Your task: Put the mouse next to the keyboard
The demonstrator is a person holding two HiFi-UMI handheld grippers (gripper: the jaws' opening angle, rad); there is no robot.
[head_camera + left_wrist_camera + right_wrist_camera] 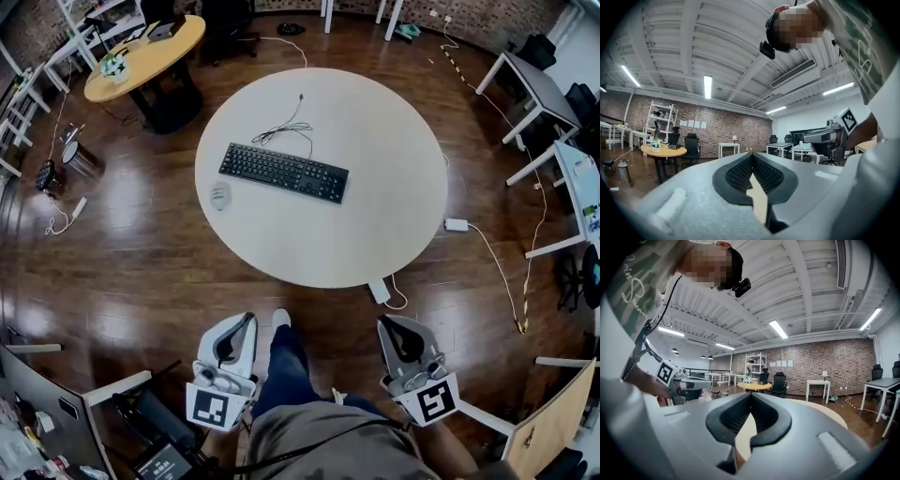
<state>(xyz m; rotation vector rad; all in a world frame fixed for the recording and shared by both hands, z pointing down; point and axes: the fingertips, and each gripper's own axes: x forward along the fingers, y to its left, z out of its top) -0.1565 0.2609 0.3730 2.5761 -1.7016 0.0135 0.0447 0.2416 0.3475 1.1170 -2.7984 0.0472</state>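
Note:
A black keyboard (pixel 283 172) lies near the middle of the round white table (pixel 375 216), its cable curling toward the far side. A pale grey mouse (pixel 219 195) rests on the table's left edge, just left of the keyboard's near corner. Both grippers hang low by the person's legs, short of the table and pointing toward it. My left gripper (pixel 247 320) (pixel 752 156) is shut with nothing in it. Equally empty, my right gripper (pixel 387 323) (pixel 750 394) has its jaws meeting at the tips. Each gripper view looks up at the room and shows neither keyboard nor mouse.
A white power adapter (pixel 456 224) with a trailing cord lies on the wooden floor right of the table. A round wooden table (pixel 145 52) stands at the back left, white desks (pixel 534 84) at the right. The person's shoe (pixel 281 318) is near the table's front edge.

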